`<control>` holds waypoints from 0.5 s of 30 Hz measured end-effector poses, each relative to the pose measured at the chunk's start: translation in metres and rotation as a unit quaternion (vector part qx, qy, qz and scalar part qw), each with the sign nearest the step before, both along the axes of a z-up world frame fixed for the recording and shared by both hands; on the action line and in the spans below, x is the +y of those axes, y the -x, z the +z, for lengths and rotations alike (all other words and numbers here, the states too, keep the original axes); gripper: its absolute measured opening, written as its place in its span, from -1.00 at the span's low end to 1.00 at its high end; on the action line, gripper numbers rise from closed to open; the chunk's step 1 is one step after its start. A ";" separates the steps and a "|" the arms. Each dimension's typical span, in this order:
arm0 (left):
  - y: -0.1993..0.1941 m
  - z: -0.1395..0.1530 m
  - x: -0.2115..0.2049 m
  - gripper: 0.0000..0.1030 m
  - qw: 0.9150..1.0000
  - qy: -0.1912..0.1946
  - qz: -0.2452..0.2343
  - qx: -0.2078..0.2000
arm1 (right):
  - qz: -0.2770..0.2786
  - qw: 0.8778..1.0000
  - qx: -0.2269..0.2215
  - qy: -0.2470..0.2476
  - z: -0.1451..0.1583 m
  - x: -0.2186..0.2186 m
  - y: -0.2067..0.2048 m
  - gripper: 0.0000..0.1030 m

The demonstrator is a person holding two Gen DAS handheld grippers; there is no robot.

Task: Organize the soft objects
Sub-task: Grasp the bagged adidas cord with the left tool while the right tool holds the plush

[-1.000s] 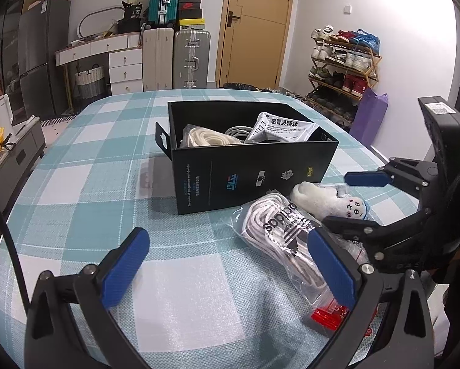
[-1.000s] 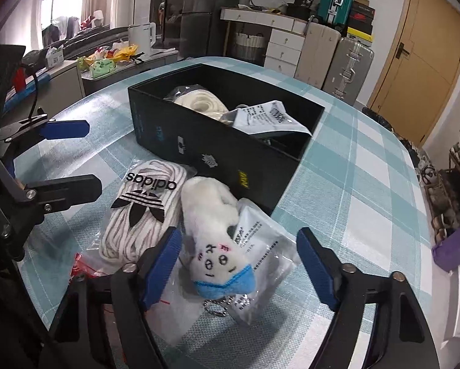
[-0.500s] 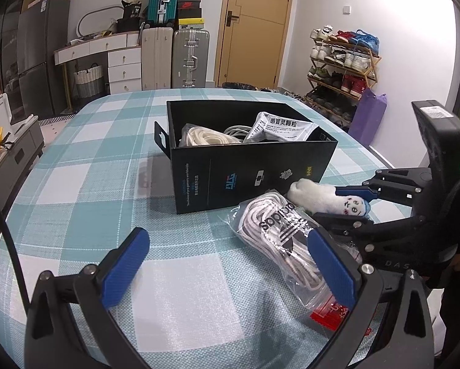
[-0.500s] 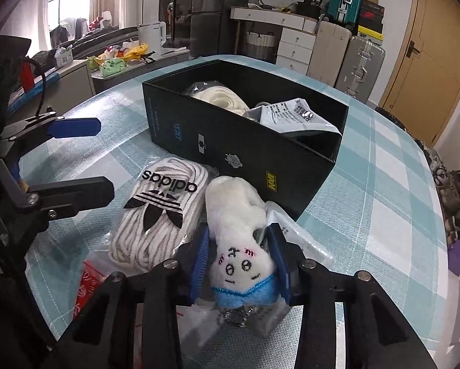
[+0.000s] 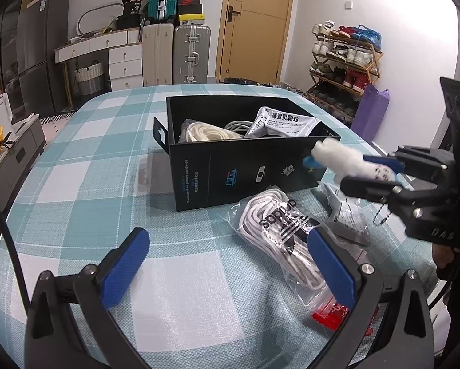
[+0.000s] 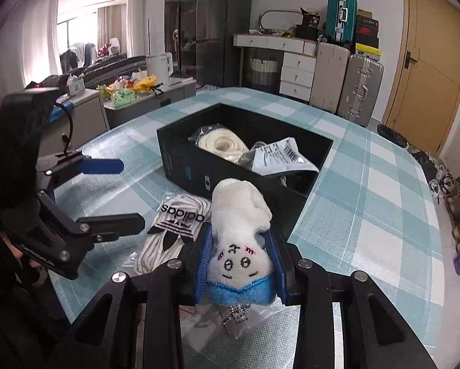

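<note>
Right tongs (image 6: 239, 259) clamped on the plush toy (image 6: 240, 230), pads pressing both its sides, toy lifted clear of the desk (image 6: 368, 184). Left tongs (image 5: 227, 264) apart, nothing between them. Just ahead of the left tongs, a bag of laces (image 5: 276, 230). Beyond both, the open black box (image 5: 245, 169) holding cord and a packet.

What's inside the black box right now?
Black box: a bagged white cord coil, a printed sachet, grey cable between. Its floor beneath is covered.
</note>
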State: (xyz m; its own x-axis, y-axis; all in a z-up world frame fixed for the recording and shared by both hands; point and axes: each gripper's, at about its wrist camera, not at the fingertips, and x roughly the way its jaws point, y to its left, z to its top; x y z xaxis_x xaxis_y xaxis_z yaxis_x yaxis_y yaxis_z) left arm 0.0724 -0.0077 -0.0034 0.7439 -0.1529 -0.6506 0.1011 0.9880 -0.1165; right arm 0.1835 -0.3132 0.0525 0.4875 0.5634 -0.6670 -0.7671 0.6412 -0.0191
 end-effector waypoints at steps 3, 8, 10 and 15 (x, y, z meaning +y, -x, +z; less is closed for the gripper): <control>-0.003 0.000 -0.004 1.00 1.000 -0.009 0.005 0.010 | -0.001 1.000 -0.004 -0.008 0.005 -0.002 0.001 -0.32; -0.013 -0.001 -0.013 1.00 0.999 0.018 0.002 0.041 | -0.004 1.000 -0.008 -0.012 0.010 -0.007 0.001 -0.32; -0.019 -0.003 -0.019 1.00 0.998 0.022 0.007 0.055 | -0.007 1.000 -0.009 -0.013 0.011 -0.008 0.001 -0.32; -0.029 -0.004 -0.035 1.00 0.998 0.014 0.009 0.065 | -0.013 1.000 -0.010 -0.015 0.012 -0.014 -0.001 -0.32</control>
State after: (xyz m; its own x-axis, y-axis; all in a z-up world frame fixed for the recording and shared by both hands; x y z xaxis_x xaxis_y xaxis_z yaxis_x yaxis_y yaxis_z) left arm 0.1014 -0.0428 -0.0077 0.6568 -0.1601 -0.7368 0.0660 0.9857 -0.1553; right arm 0.1842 -0.3274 0.0643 0.5163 0.5690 -0.6401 -0.7493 0.6621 -0.0157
